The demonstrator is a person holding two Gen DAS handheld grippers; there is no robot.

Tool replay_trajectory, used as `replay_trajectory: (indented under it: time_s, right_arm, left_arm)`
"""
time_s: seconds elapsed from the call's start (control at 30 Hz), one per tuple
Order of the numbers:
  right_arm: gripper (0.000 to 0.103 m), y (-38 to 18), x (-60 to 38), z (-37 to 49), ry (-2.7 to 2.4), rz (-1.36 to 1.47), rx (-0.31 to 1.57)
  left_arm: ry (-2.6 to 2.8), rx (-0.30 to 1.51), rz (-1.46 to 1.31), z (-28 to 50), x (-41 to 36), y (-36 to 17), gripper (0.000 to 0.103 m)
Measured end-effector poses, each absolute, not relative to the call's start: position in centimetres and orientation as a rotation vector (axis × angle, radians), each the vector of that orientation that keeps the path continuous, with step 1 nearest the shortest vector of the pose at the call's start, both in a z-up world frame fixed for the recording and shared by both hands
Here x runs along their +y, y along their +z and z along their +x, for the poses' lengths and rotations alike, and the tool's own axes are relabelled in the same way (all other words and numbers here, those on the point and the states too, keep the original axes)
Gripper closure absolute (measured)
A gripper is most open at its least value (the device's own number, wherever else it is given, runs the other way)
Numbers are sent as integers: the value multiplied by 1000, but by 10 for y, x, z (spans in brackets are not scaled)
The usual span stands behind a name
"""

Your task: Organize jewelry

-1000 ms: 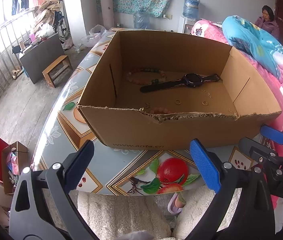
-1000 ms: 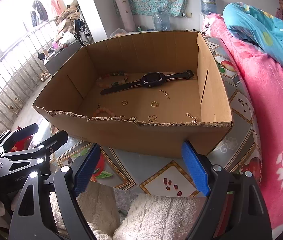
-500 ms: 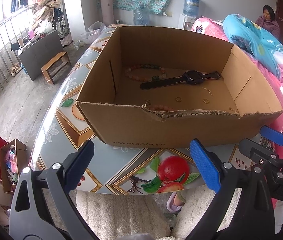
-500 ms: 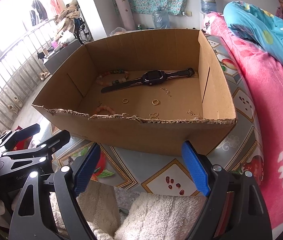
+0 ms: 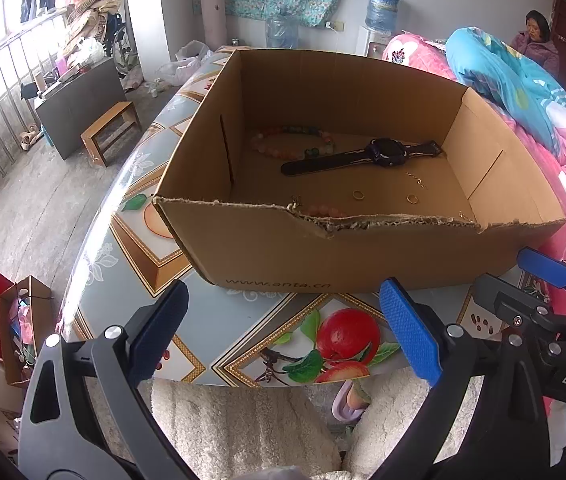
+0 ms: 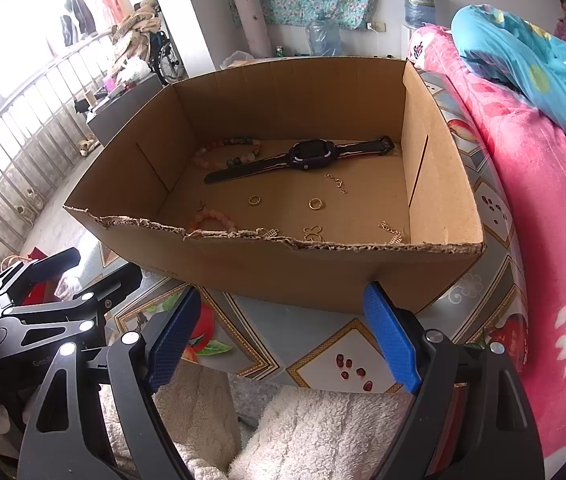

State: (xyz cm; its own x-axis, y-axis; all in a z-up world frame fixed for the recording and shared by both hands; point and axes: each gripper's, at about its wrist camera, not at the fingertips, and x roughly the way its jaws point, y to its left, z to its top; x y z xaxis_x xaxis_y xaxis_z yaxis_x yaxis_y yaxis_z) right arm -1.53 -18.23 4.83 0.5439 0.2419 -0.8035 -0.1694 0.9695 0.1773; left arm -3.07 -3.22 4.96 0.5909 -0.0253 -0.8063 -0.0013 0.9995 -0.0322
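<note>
An open cardboard box (image 5: 323, 256) (image 6: 283, 268) stands on the fruit-patterned table. Inside lie a black watch (image 5: 367, 156) (image 6: 303, 158), a bead bracelet (image 5: 295, 142) (image 6: 223, 152) at the back, a pink bead bracelet (image 6: 213, 218) near the front wall, two gold rings (image 6: 254, 200) (image 6: 315, 204) (image 5: 358, 194), and small chains (image 6: 335, 182) (image 6: 391, 232). My left gripper (image 5: 283, 336) hangs open in front of the box, nothing between its blue pads. My right gripper (image 6: 283, 336) is open beside it, also short of the box. Each gripper shows at the edge of the other's view.
A pink bed (image 6: 543, 184) with a blue quilt (image 6: 523, 60) runs along the table's right side, where a person (image 5: 537, 40) sits far back. Floor, a bench (image 5: 111, 132), bags (image 5: 3, 320) and a railing lie to the left. A fluffy white seat (image 6: 315, 432) sits below the grippers.
Both views have edged slightly lower and closer to the box front; the jaws kept the same width and nothing in the box moved.
</note>
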Motion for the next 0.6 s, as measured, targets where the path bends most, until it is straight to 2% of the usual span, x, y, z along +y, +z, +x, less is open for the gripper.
replay_trajectory:
  time_s: [0.6]
  right_arm:
    - [22,48,-182,-15,243,81,969]
  left_arm:
    - [-16,941,-30,-32,-33,50,10]
